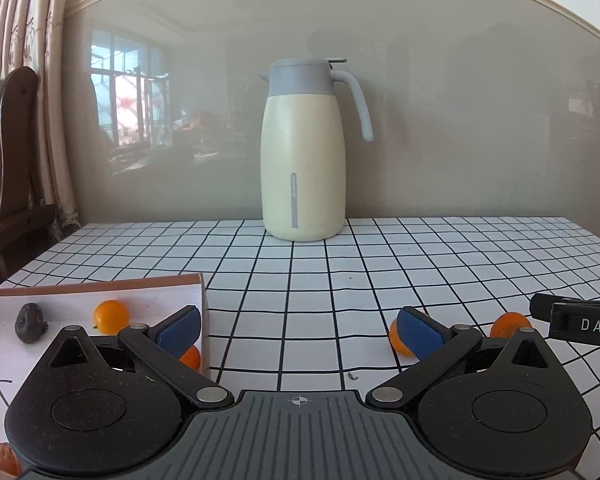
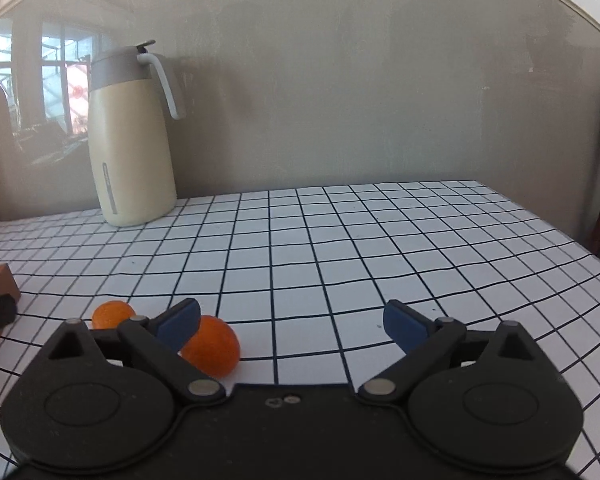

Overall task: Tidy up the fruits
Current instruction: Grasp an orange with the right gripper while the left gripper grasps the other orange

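The left gripper hangs low over the checked tablecloth with its blue-padded jaws spread wide and nothing between them. Its left finger reaches over the corner of a shallow cardboard box with a white floor, where a small, round, glossy orange fruit lies near a dark, shrivelled fruit; a second orange one peeks out just under the finger, and a rough reddish-brown piece shows at the bottom left edge. On the cloth, another small orange fruit sits half hidden behind the right finger pad, and one more lies further right, close to the tip of the other gripper. The right gripper is likewise open wide and holds nothing. In its own view a matte, slightly dimpled orange fruit rests on the cloth beside its left finger, with a smaller orange fruit just beyond it, toward the box's brown corner. A cream jug with a grey lid and handle stands upright at the back against the wall.
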The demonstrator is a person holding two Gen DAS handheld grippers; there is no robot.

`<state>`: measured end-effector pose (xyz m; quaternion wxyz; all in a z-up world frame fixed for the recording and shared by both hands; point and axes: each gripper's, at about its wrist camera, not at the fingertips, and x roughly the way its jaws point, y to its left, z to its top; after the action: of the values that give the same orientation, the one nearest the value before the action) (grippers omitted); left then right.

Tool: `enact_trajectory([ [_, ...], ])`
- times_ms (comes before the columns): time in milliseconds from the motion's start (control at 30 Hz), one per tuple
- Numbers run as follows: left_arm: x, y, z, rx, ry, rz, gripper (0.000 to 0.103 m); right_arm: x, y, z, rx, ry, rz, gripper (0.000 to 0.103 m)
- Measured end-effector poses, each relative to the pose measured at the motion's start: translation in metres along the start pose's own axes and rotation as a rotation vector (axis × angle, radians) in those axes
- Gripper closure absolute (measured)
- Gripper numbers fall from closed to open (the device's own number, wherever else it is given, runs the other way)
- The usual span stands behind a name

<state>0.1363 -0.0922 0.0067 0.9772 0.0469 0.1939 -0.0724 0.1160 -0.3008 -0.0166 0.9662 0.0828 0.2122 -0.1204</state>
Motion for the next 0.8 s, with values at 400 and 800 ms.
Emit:
enact_trajectory([
  [400,0.029,-0.035,-0.001,0.076,0.055,-0.072,0.000,0.016,0.011,-0.002,0.005,0.069,0.141,0.043],
  [800,0.057,-0.049,-0.001,0.035,0.120,-0.112,0.009,0.023,0.010,-0.001,-0.001,0.095,0.182,0.074],
])
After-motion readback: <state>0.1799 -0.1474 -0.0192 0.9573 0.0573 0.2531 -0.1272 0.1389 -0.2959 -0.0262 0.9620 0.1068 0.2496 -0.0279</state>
